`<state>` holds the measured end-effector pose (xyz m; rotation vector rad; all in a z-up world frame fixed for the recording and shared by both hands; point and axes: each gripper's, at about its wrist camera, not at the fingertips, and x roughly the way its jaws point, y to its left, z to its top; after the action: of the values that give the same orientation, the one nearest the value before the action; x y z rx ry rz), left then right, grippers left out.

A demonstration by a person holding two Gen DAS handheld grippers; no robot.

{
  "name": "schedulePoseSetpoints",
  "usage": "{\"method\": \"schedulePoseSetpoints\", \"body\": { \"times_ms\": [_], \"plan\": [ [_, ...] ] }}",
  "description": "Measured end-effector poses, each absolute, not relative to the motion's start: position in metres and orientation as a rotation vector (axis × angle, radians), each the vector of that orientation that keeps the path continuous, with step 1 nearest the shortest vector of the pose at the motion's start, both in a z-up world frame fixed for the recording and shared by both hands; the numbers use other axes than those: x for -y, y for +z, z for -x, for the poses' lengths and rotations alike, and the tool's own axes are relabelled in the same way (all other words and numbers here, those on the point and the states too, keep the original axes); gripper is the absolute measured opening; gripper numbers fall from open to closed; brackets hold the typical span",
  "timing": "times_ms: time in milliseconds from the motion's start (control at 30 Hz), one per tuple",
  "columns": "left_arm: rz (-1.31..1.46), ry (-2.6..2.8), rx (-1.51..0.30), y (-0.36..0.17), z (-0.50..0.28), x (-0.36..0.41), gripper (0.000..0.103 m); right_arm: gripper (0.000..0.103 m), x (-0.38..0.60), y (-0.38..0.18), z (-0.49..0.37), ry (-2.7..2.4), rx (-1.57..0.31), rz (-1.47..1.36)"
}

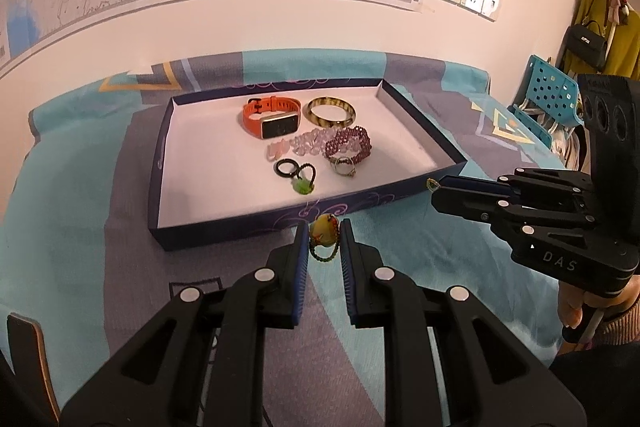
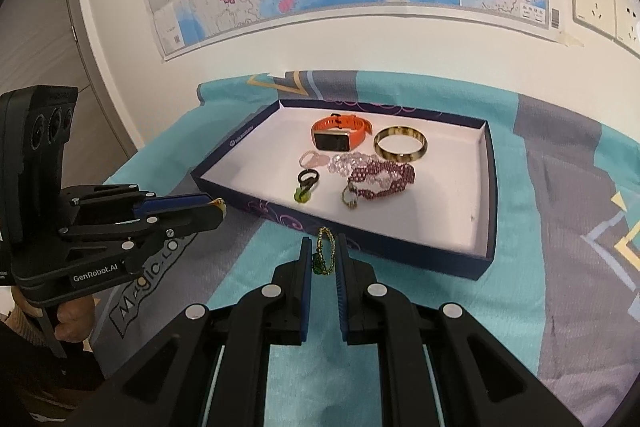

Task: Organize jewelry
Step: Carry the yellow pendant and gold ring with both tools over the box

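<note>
Holding a yellow bead ring [image 1: 323,230] pinched at the tips, the left gripper [image 1: 324,227] is hovering just short of the box's [image 1: 224,227] near wall. The right gripper [image 2: 325,247] is clamping narrowly on a green beaded ring [image 2: 326,251], likewise short of the wall. Beyond both sets of fingers, the orange watch [image 1: 272,119], the bangle [image 1: 331,111] and the purple bracelet [image 1: 347,145] are crowding the box's middle. Advisable: clearing the wall first, then releasing low over bare white floor, one piece at a time.
</note>
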<state>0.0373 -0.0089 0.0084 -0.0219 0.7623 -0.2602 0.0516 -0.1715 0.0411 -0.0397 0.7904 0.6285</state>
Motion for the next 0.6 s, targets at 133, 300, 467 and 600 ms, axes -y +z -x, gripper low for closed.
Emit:
{"method": "schedulePoseSetpoints", "body": {
  "times_ms": [133,300,467,600],
  "plan": [
    [0.02,-0.261,-0.759,0.01,-0.039,0.01,0.016,0.01,0.17,0.044,-0.055,0.63,-0.782,0.043],
    [0.018,-0.257,-0.756,0.011,-0.043,0.01,0.016,0.01,0.168,0.047,-0.06,0.631,-0.775,0.049],
    [0.016,-0.256,-0.75,0.014,-0.047,0.01,0.016,0.01,0.165,0.049,-0.064,0.631,-0.767,0.056],
    [0.018,-0.253,-0.747,0.015,-0.051,0.009,0.016,0.01,0.164,0.051,-0.067,0.632,-0.763,0.06]
  ]
}}
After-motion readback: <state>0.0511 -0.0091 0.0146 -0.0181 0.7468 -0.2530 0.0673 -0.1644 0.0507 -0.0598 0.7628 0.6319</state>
